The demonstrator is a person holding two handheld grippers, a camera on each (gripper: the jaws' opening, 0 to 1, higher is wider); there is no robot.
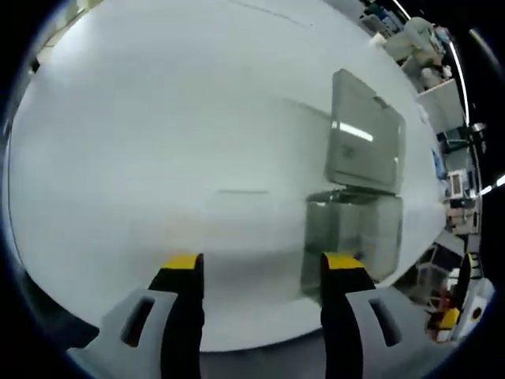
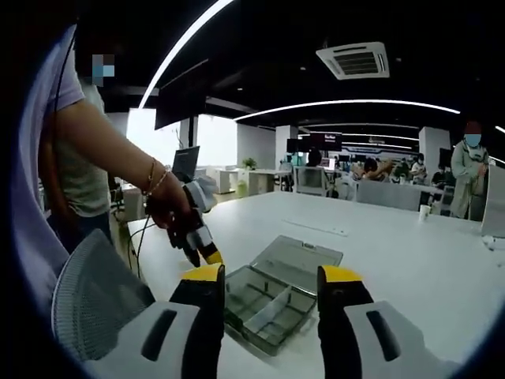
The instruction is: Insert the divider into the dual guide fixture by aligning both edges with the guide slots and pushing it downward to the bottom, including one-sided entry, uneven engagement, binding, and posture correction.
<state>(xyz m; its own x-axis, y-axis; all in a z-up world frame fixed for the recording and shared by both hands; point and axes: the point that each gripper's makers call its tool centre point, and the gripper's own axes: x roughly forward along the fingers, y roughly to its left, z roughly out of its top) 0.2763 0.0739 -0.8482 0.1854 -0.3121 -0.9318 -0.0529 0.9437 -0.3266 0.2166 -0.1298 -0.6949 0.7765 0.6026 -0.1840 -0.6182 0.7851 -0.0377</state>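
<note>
Clear plastic fixture box, lid open flat, dividers seemingly inside.

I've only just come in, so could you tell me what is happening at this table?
A person is holding a gripper in each hand over a white table. A clear plastic compartment box lies open on it, lid laid flat. The right gripper is open and empty above the box. The left gripper, open too, points at the box from beside it. Neither holds a divider, so insertion has not begun.
</note>
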